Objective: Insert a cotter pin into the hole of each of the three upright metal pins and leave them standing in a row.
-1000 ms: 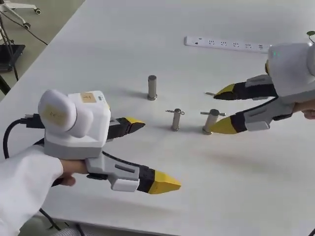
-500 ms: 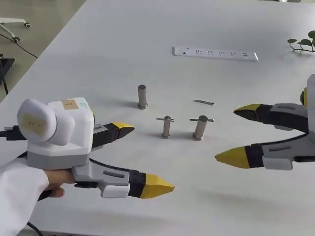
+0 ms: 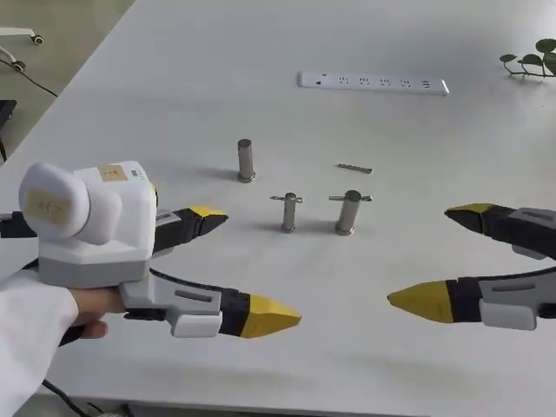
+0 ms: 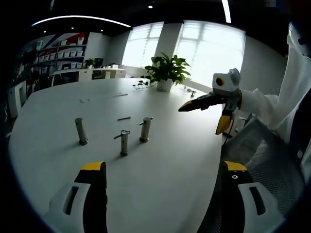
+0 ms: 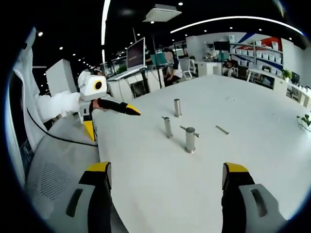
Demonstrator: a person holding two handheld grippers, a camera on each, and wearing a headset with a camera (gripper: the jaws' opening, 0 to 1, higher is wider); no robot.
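Hovering over the near-left part of the worktop [image 3: 174, 95], the left tongs [image 3: 258, 265] are spread wide and grip nothing. Their yellow tips touch neither the surface nor any pin, and a sleeved hand [image 3: 91, 306] holds the handle. The worktop's left edge slants away behind them, and its near edge runs just below the hand.

Ahead of the tips lies a bare strip of white surface, then the three upright metal pins. The left pin [image 3: 246, 161] stands alone with no cotter pin through it, a little farther back than the other two. The middle pin [image 3: 289, 215] has a cotter pin [image 3: 285, 198] crosswise through its top. The right pin [image 3: 347, 215], just beside it, carries a second cotter pin [image 3: 350, 198] the same way. A loose cotter pin [image 3: 354, 168] lies flat on the surface behind the right pin, apart from it.

Farther back rests a white power strip [image 3: 373, 83], and a leafy sprig [image 3: 530, 62] lies at the far right.

The right tongs [image 3: 422, 255] come in from the right edge, jaws wide apart and empty, with bare surface between them and the pins.
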